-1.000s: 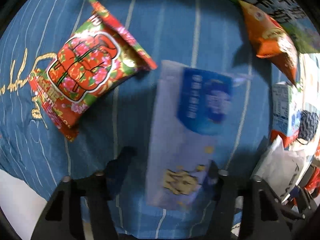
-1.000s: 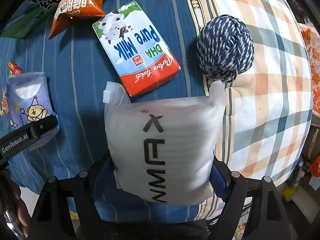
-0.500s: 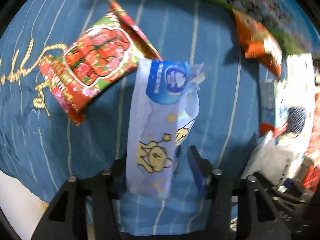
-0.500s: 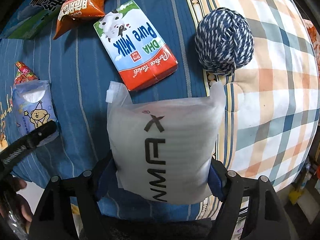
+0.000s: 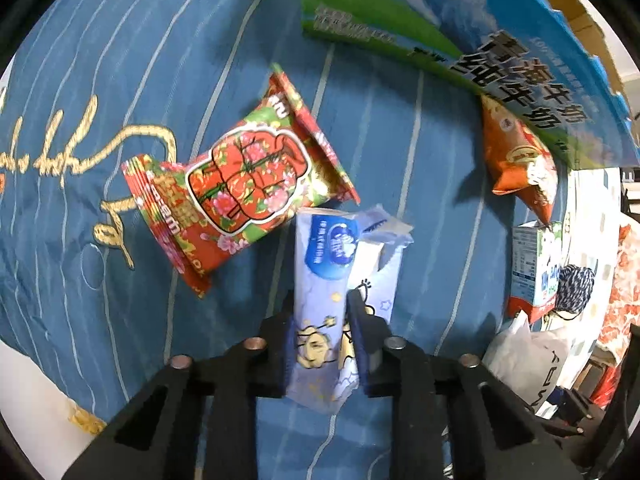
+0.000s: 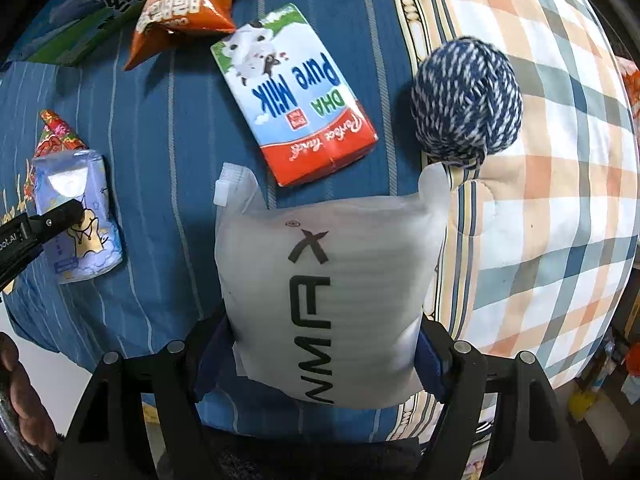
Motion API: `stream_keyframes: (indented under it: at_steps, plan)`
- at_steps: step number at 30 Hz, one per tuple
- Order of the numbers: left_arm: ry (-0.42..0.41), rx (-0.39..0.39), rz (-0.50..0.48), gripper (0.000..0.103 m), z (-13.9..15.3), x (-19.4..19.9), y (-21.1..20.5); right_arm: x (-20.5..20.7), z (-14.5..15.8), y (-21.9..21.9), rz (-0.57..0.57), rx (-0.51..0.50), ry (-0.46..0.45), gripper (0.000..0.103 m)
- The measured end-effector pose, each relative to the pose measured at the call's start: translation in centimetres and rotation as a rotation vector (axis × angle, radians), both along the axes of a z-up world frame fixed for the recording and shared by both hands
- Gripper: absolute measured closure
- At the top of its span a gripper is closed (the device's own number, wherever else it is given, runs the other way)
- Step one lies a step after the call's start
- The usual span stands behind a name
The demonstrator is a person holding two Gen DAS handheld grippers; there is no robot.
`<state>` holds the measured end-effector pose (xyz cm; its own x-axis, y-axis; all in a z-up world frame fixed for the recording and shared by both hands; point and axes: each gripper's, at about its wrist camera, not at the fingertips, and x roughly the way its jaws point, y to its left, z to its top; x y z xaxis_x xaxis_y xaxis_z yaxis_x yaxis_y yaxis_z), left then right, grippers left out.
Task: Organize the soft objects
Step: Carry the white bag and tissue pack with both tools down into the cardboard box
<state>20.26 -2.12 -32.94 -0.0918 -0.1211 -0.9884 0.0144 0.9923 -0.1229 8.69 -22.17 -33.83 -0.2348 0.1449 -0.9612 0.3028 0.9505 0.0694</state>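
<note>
My left gripper (image 5: 320,320) is shut on a pale blue tissue pack (image 5: 328,264) with cartoon bears, squeezing its lower half. The pack also shows in the right wrist view (image 6: 76,216) at the left, with the left gripper's finger across it. My right gripper (image 6: 320,344) holds a white foam pouch (image 6: 328,280) printed with black letters between its jaws, which stand wide and touch the pouch's sides. A red floral snack bag (image 5: 236,188) lies just left of the tissue pack.
On the blue striped bedding (image 6: 160,120) lie an orange snack bag (image 6: 188,8), a milk carton (image 6: 296,100) and a blue-white yarn ball (image 6: 466,100). A plaid quilt (image 6: 540,200) covers the right. A printed cardboard box (image 5: 480,40) stands at the back.
My left gripper has closed on the tissue pack, which went from lying flat to squeezed narrow between the fingers. The right gripper and its pouch have barely moved.
</note>
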Motion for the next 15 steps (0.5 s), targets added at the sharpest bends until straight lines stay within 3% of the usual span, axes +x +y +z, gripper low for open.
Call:
stream_keyframes:
  at_steps: [3, 8, 15]
  plan:
    - [-0.036, 0.014, -0.026, 0.090, 1.3, -0.2, -0.9, 0.9, -0.3, 1.5, 0.007, 0.002, -0.016, 0.025]
    - [-0.106, 0.021, -0.055, 0.091, 6.3, -1.3, -1.3, 1.1, 2.6, 2.0, 0.018, 0.015, -0.063, 0.026]
    - [-0.248, 0.076, -0.137, 0.091, 14.3, -2.7, -2.3, 1.1, 9.6, 1.3, 0.018, 0.037, -0.182, 0.026]
